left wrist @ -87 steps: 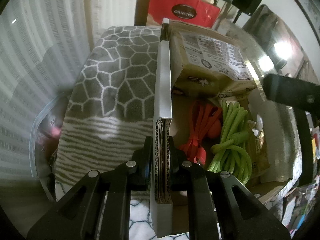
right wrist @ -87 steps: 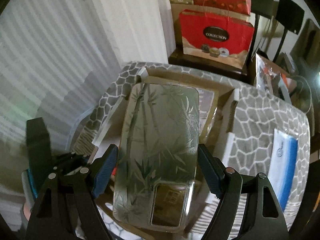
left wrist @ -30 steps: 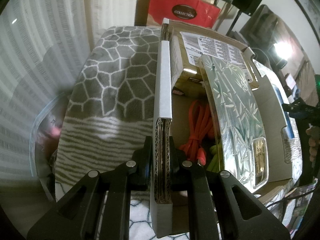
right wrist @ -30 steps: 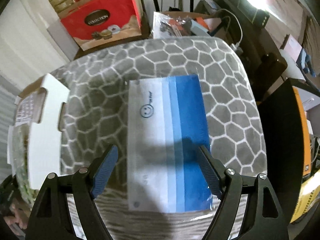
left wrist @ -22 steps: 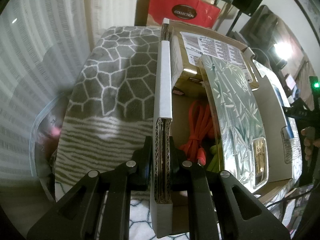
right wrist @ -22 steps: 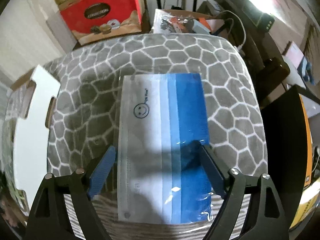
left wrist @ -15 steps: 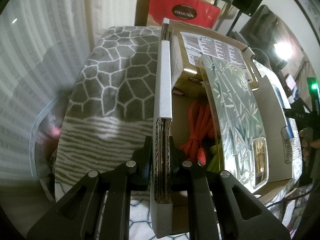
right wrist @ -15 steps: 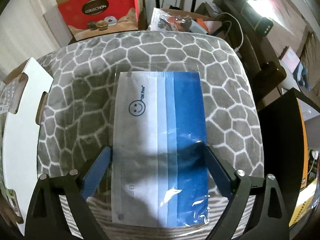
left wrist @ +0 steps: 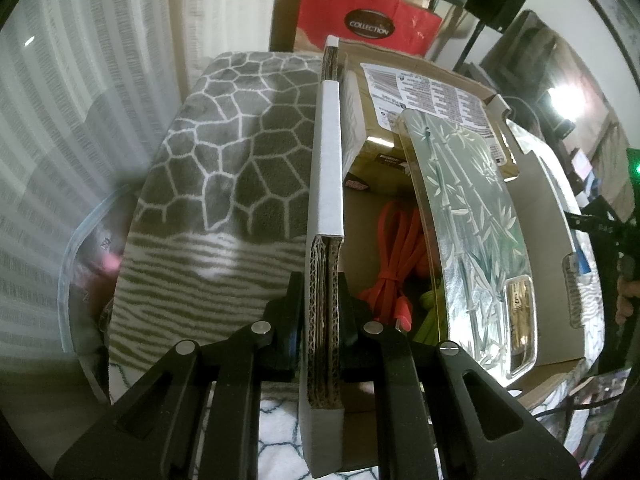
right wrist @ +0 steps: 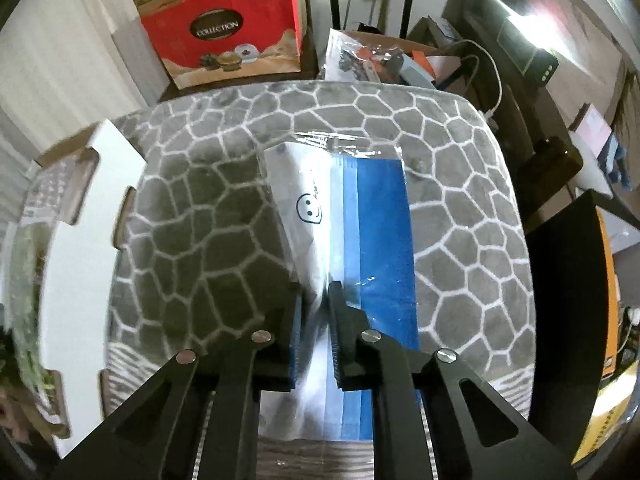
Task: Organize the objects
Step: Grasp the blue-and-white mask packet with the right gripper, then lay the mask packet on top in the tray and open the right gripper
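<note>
My left gripper (left wrist: 320, 292) is shut on the left flap (left wrist: 327, 184) of an open cardboard box (left wrist: 548, 216). Inside the box lie a silver bamboo-print packet (left wrist: 472, 216), an orange cable (left wrist: 394, 248), a green cord (left wrist: 428, 304) and a tan labelled package (left wrist: 420, 96). My right gripper (right wrist: 316, 300) is shut on a blue and white face-mask pack (right wrist: 360, 216) in clear plastic, which buckles upward between the fingers on the grey honeycomb blanket (right wrist: 208, 216). The box's white flap (right wrist: 76, 232) shows at the left of the right wrist view.
A red "Collection" bag (right wrist: 228, 32) stands behind the blanket-covered surface. Clutter, cables and a dark stand (right wrist: 560, 280) sit to the right. A clear plastic bag (left wrist: 84, 264) hangs off the left edge, by striped curtains (left wrist: 80, 80).
My right gripper put the bamboo packet into the box, swung right over the mask pack, came down and closed on it, crumpling it. The left gripper has held the flap without moving.
</note>
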The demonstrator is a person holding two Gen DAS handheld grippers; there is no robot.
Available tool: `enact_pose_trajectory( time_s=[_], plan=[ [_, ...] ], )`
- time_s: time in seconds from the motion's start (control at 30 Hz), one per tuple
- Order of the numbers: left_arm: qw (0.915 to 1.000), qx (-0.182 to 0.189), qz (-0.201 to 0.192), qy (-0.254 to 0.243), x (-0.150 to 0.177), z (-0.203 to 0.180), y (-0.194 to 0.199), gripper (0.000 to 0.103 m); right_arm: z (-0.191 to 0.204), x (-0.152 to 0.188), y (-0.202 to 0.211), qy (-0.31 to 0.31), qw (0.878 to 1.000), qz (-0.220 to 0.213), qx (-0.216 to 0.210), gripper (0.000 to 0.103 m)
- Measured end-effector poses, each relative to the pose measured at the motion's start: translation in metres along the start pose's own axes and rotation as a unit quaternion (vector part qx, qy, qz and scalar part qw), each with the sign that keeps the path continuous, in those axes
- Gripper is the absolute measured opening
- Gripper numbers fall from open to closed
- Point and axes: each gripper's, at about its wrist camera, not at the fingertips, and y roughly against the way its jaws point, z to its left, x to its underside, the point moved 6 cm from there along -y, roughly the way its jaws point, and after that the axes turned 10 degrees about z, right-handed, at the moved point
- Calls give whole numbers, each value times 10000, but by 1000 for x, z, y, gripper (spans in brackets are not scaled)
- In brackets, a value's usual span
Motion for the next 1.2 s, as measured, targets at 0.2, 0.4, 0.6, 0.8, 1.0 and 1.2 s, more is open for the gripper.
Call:
enact_pose_trajectory(
  time_s=[0.2, 0.4, 0.6, 0.8, 1.0, 1.2],
  plan=[
    [10000, 9, -2, 6, 1, 1, 0, 11, 14, -3, 23, 29, 9995, -183, -251, 7],
    [10000, 3, -2, 10, 2, 1, 0, 11, 54, -8, 63, 374, 9973, -407, -489, 7],
    [10000, -6, 0, 15, 2, 1, 0, 11, 115, -8, 87, 885, 9920, -407, -799, 7],
    [10000, 6, 0, 18, 2, 1, 0, 11, 178, -5, 79, 1293, 9873, -148, -915, 7],
    [10000, 39, 6, 16, 1, 1, 1, 11, 217, -4, 58, 1437, 9851, 167, -935, 8],
    [10000, 42, 4, 20, 1, 1, 1, 11, 233, -3, 41, 1206, 9866, 398, -1026, 13]
  ],
)
